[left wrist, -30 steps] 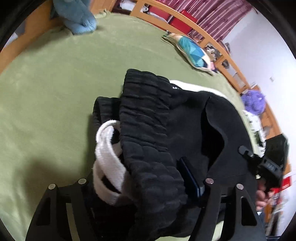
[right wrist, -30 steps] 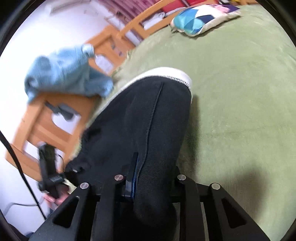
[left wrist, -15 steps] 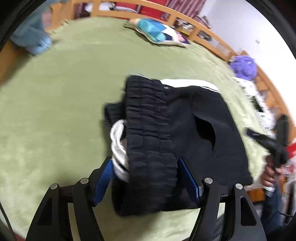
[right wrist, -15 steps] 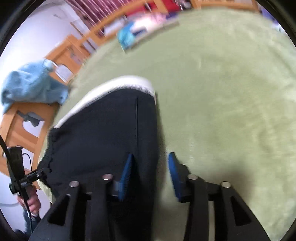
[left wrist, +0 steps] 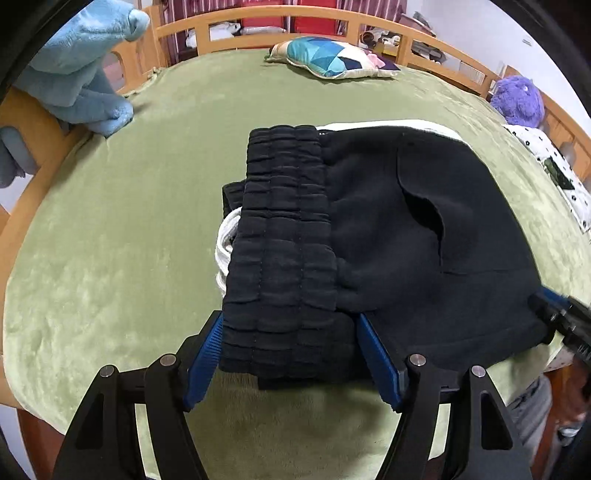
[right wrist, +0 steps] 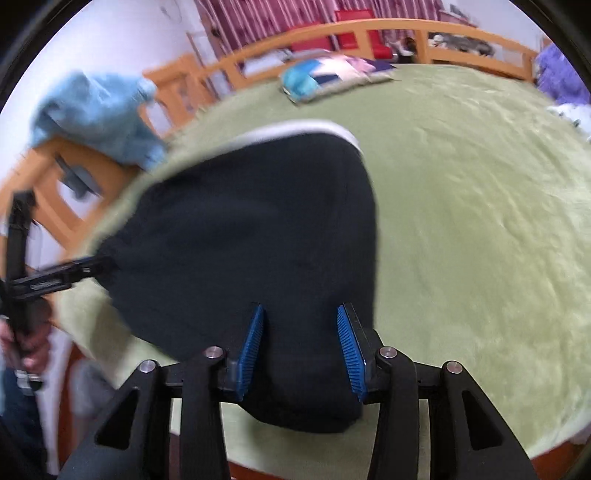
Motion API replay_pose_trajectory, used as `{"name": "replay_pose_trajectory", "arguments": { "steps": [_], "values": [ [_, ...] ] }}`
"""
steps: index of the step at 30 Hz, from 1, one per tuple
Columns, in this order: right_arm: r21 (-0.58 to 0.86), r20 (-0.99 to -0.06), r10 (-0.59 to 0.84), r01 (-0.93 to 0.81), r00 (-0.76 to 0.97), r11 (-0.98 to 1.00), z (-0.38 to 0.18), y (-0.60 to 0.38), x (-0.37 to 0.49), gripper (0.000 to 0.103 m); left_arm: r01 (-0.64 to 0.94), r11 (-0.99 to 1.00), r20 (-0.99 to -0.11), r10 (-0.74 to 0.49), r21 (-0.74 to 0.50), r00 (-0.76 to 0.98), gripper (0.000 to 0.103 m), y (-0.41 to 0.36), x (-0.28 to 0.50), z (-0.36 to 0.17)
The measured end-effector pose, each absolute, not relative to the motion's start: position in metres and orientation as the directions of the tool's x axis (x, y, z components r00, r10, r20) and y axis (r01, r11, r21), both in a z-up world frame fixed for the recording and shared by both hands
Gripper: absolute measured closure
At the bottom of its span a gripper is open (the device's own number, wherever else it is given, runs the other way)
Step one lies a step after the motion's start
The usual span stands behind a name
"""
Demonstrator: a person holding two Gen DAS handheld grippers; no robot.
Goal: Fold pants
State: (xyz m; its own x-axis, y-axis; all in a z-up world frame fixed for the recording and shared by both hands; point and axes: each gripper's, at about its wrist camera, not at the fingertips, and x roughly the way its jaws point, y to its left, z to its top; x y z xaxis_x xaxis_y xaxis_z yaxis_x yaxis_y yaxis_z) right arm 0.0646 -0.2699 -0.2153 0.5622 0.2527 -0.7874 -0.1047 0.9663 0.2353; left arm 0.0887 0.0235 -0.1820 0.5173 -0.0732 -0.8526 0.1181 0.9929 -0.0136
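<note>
The left gripper (left wrist: 290,354) stands with its blue pads (left wrist: 205,354) well apart, straddling the near end of the elastic waistband (left wrist: 284,236). Whether the pads press that thick roll cannot be told; it fills the gap from side to side. The right gripper (right wrist: 301,345) is opening: its pads show a clear gap on either side of the dark cloth between them, so nothing is clamped there.

The black pants (left wrist: 406,236) lie as a compact folded bundle on the green blanket (left wrist: 110,240), centred in the left wrist view and reaching toward 3 o'clock. A white cord (left wrist: 225,243) bulges out at the bundle's 9 o'clock edge, and a white hem shows at 12 o'clock.

Judgement: each gripper took one end to lay the fold down squarely; with the bundle resting flat, the fold looks largely complete.

Beyond, a patterned pillow (left wrist: 332,59) sits at 12 o'clock by the wooden rail (left wrist: 295,16), a light blue garment (left wrist: 81,70) at 10 o'clock, a purple plush toy (left wrist: 519,99) at 2 o'clock.
</note>
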Motion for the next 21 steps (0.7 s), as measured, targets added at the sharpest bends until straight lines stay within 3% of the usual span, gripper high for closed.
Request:
{"name": "replay_pose_trajectory", "arguments": {
  "steps": [4, 10, 14, 19, 21],
  "values": [
    [0.264, -0.780, 0.253, -0.066, 0.572, 0.962, -0.196, -0.278, 0.061, 0.060, 0.114, 0.993, -0.817, -0.089, -0.028, 0.570, 0.034, 0.023, 0.073, -0.153],
    [0.217, -0.698, 0.200, -0.063, 0.687, 0.974, -0.132, -0.275, 0.026, 0.057, 0.128, 0.991, -0.746, -0.111, -0.034, 0.656, 0.033, 0.010, 0.044, -0.100],
    [0.159, -0.669, 0.123, -0.020, 0.733, 0.987, -0.089, -0.270, 0.007, 0.049, 0.129, 0.991, -0.696, -0.108, -0.021, 0.710, 0.022, -0.003, 0.017, -0.067],
    [0.148, -0.666, 0.084, 0.021, 0.741, 0.989, -0.055, -0.271, -0.015, 0.047, 0.122, 0.992, -0.651, -0.100, -0.012, 0.753, 0.015, -0.014, -0.001, -0.042],
    [0.116, -0.664, 0.043, 0.047, 0.746, 0.992, -0.044, -0.269, -0.026, 0.039, 0.109, 0.994, -0.636, -0.086, -0.004, 0.767, 0.012, -0.019, -0.011, -0.033]
  ]
}}
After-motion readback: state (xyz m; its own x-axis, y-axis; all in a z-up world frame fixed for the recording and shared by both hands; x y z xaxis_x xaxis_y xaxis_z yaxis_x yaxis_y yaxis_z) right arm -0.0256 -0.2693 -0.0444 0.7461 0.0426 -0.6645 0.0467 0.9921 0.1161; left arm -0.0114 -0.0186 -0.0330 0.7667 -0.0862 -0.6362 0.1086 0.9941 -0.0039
